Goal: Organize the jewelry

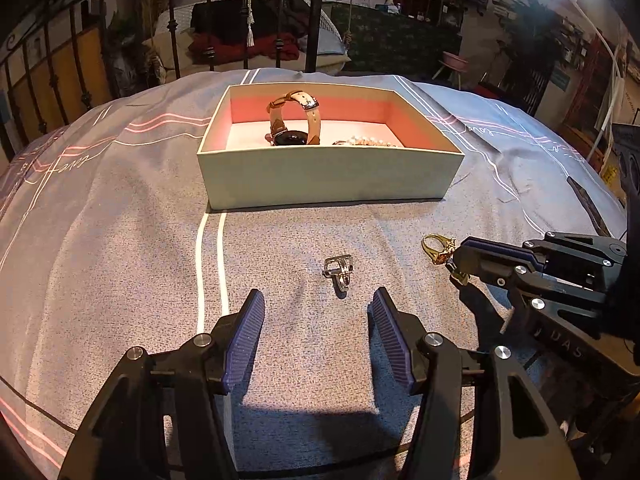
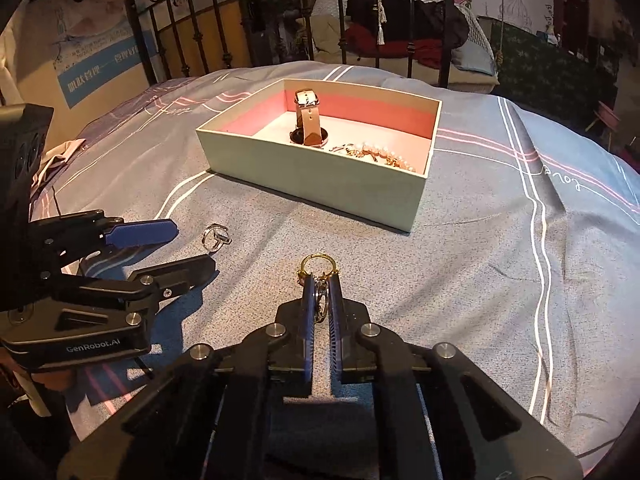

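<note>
- My left gripper [image 1: 316, 320] is spread wide over the grey bedspread [image 1: 120, 240], nothing between its pads.
- A silver ring [image 1: 339, 272] lies just ahead at twelve o'clock.
- At two o'clock, my right gripper [image 1: 454, 258] pinches a gold ring [image 1: 434, 249].
- Farther off at twelve, the open box [image 1: 328, 176] holds a watch [image 1: 294, 120] and pearls [image 1: 370, 142].

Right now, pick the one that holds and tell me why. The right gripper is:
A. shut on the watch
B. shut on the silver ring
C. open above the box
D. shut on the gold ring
D: the right gripper has its fingers pressed together on the gold ring, whose band sticks out past the tips, while the silver ring lies loose on the bedspread and the watch sits in the box.
</note>
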